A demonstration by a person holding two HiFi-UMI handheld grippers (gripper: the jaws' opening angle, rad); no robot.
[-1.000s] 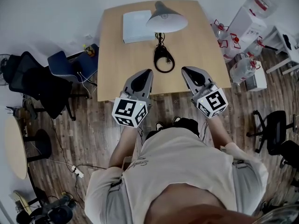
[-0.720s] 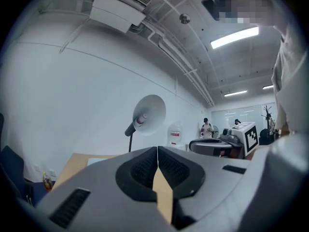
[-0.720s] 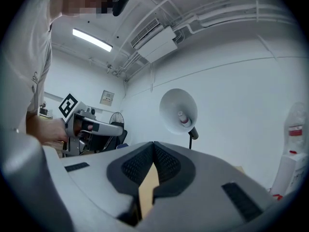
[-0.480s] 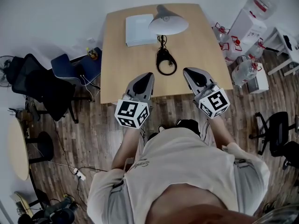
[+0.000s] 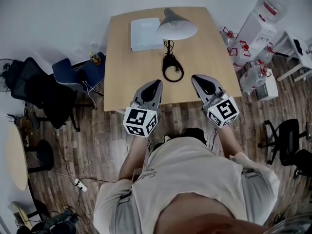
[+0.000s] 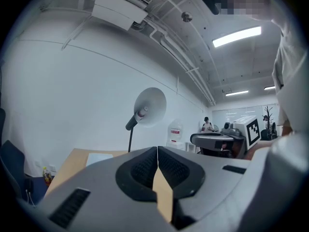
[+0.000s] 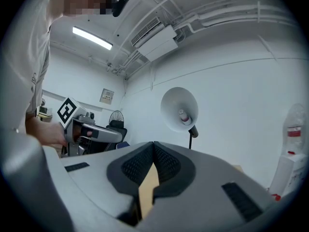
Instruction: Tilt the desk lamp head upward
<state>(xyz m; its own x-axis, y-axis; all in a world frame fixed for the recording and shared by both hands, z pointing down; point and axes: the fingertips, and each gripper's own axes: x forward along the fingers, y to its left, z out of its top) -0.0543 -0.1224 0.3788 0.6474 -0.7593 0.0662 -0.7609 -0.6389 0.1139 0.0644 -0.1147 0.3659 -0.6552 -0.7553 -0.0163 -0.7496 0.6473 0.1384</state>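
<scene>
White desk lamp head (image 5: 177,28) sits well ahead, midway between left gripper (image 5: 155,83) and right gripper (image 5: 197,78); both have jaws pressed together, holding nothing.

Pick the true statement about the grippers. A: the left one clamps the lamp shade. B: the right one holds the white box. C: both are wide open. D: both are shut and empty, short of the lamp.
D: the left gripper and right gripper each show fingers pressed together on nothing, and the lamp stands farther off on the desk.
</scene>
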